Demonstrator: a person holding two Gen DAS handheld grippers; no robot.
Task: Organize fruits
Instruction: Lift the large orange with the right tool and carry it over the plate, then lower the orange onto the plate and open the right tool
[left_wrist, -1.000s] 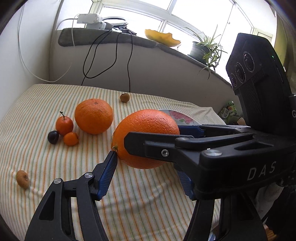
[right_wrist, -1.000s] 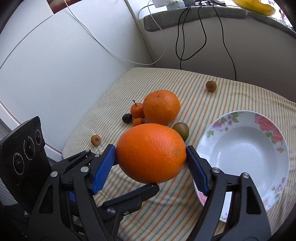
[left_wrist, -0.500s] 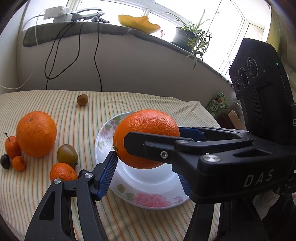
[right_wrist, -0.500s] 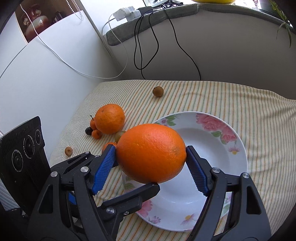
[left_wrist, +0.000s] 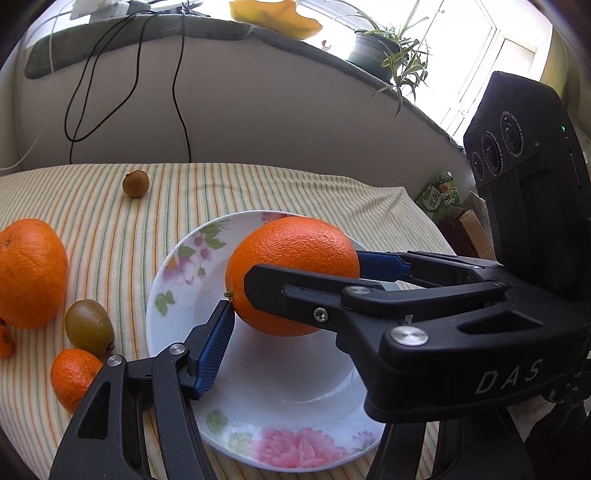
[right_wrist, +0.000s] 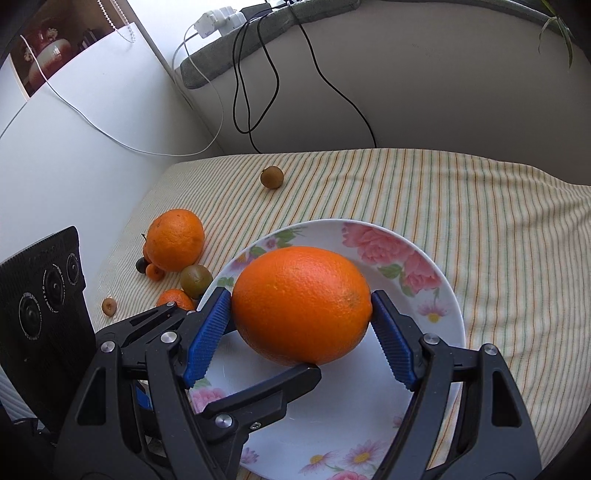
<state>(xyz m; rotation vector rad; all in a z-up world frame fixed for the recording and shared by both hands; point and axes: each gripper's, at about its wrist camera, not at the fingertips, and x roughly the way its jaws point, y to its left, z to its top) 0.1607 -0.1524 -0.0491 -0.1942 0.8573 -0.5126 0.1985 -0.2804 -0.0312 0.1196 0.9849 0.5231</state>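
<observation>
Striped cloth (right_wrist: 480, 206) is soft & wrinkled, so the flowered plate (right_wrist: 443, 291) may rock: I'd come straight down to the middle of its well, not near the rim. The orange (right_wrist: 295, 288) hangs over the plate's left-centre, looks just clear of the bottom, tho contact can't be confirmed. Right gripper (right_wrist: 301, 314) is spread wide & clamps it end to end, blue pads (right_wrist: 207, 332) on both tips of the fruit. Left gripper (left_wrist: 295, 317) has one pad at the stem end & a finger under the fruit; its far finger is hidden in its own view, so can't tell if it truly grips. Best, imo: lower till the fruit sits, ease both tools apart slowly, pull back low so nothing nudges it; it's round & would prob roll. Orange is big, oval, bright, pebbled skin, small stem nub at one end, no marks seen. Left of plate: a 2nd orange (right_wrist: 175, 238), kiwi (right_wrist: 195, 277), mandarin (right_wrist: 175, 297), all w/ room left beside this one
</observation>
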